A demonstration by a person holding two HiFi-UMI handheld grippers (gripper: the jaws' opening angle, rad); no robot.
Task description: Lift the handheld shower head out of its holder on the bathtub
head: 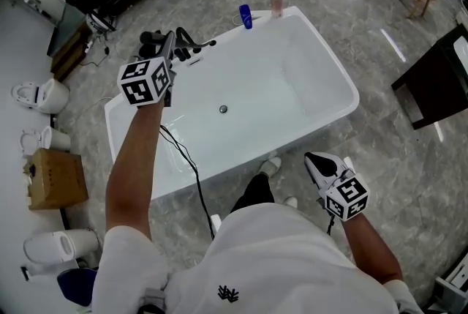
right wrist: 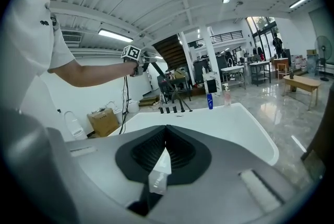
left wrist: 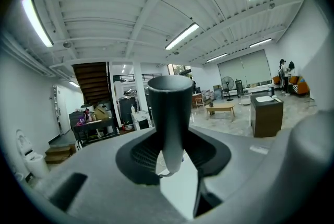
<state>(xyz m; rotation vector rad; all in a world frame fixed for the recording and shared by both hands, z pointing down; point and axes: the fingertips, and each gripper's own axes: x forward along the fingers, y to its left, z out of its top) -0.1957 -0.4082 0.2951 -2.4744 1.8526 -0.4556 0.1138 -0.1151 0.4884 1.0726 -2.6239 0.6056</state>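
I record the left claw [left wrist: 175,181] clenched on the dark handle of the shower head [left wrist: 169,113], which is raised in the air above the black faucet fittings [head: 191,50] at the bathtub's [head: 344,82] far rim. The right claw [right wrist: 158,178] is clenched on nothing, near the tub's near side.

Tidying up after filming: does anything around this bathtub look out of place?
Only the shower head: it is off its holder, clamped in the left gripper above the faucet end of the bathtub. No spill shows.
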